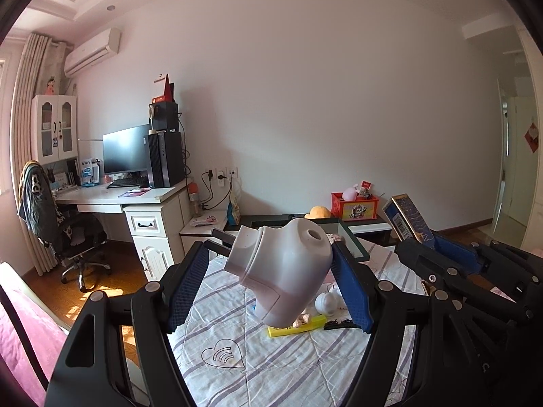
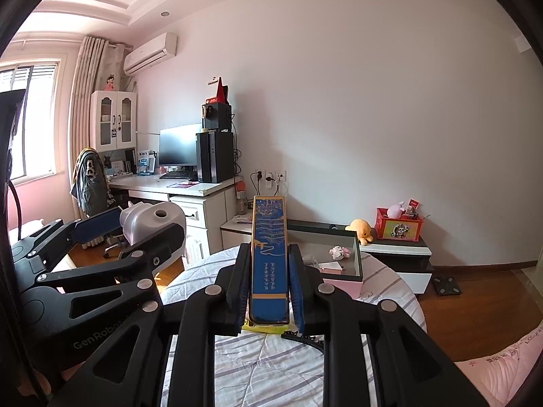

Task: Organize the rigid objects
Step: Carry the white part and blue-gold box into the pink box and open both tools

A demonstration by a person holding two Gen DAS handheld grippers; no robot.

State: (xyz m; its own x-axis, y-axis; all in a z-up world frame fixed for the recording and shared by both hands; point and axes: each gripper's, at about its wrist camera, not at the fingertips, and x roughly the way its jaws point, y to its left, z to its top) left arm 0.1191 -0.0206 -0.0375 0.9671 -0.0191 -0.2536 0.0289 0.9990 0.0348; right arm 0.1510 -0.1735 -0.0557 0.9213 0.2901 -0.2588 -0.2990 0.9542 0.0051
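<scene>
Room: bedroom, striped sheet [image 1: 271, 356] on the bed, desk with a monitor [image 2: 178, 146] at the far wall.
Clutter: yellow marker [image 1: 295, 328] and black clip [image 1: 341, 324] lie on the sheet under the grippers; an open box [image 2: 339, 254] sits at the bed's far edge.
Left gripper [image 1: 271, 268]: fingers apart but clamped on a white bottle [image 1: 285, 271], tilted, lifted off the sheet.
Right gripper [image 2: 268, 288]: fingers narrowly spaced, pinching a blue case [image 2: 268, 261] upright above the marker.

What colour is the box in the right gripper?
Blue with gold trim: the box, best in the right wrist view.
</scene>
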